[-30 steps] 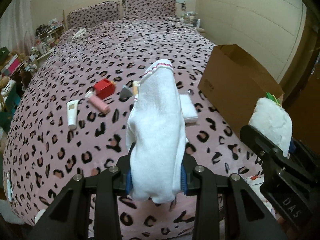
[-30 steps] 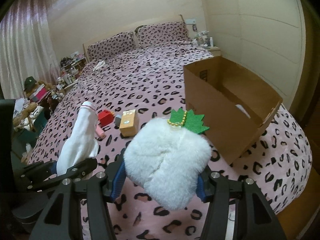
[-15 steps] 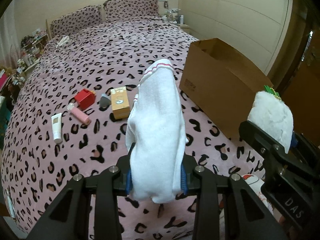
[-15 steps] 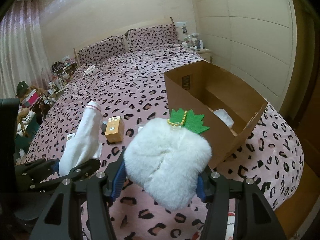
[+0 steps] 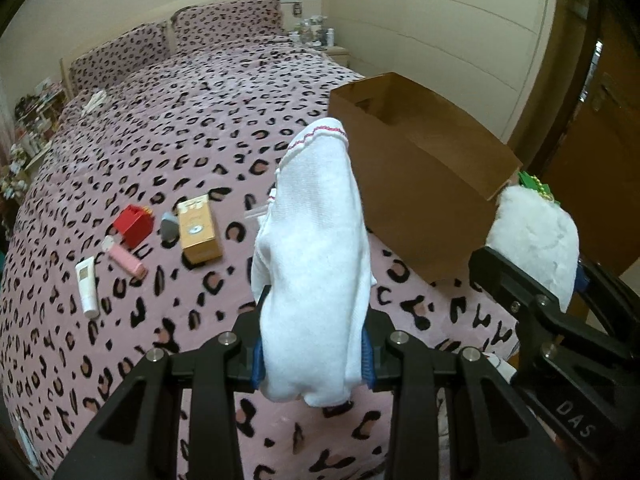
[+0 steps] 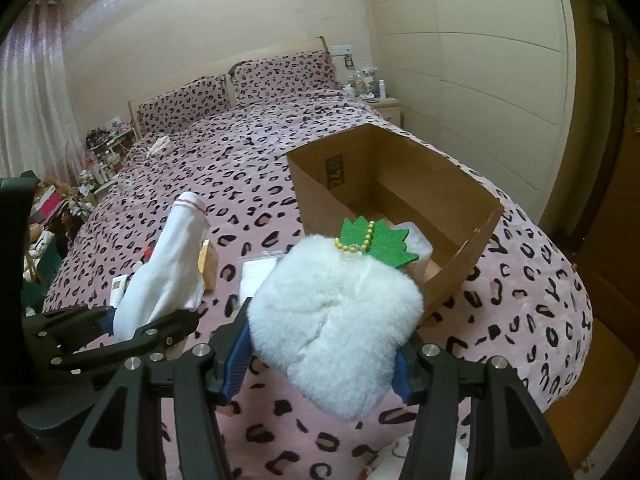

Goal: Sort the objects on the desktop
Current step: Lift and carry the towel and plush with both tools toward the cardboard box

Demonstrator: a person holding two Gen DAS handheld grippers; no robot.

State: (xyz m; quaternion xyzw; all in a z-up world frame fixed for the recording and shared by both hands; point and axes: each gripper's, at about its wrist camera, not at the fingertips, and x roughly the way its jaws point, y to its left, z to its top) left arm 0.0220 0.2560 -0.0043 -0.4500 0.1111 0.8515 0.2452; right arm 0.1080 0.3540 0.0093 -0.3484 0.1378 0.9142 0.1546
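**Inventory: two held items and loose goods on the bed**

- Left gripper (image 5: 312, 364): jaws clamped on a white sock (image 5: 316, 248) with a red-stitched cuff, standing upright above the bed (image 5: 180, 128).
- Right gripper (image 6: 320, 368): jaws clamped on a white fluffy plush item (image 6: 336, 324) with a green felt leaf and a string of gold beads on top. "DAS" is moulded on this gripper's body, as seen in the left wrist view.
- Cardboard box (image 6: 312, 196): open-topped, resting on the bed's right side, just beyond the plush item; a black printed label on its inner wall is too blurred to read. White packaged goods lie inside.
- Bed cover: pink with leopard spots, two matching pillows at the head.
- Loose on the bed, left of the sock: orange carton (image 5: 199, 229) with an unreadable round emblem, grey wedge (image 5: 169, 227) touching it, red box (image 5: 133, 224), pink tube (image 5: 125, 261), white tube (image 5: 87, 286).
- Flat clear packet (image 6: 258, 274) lies between sock and plush item.
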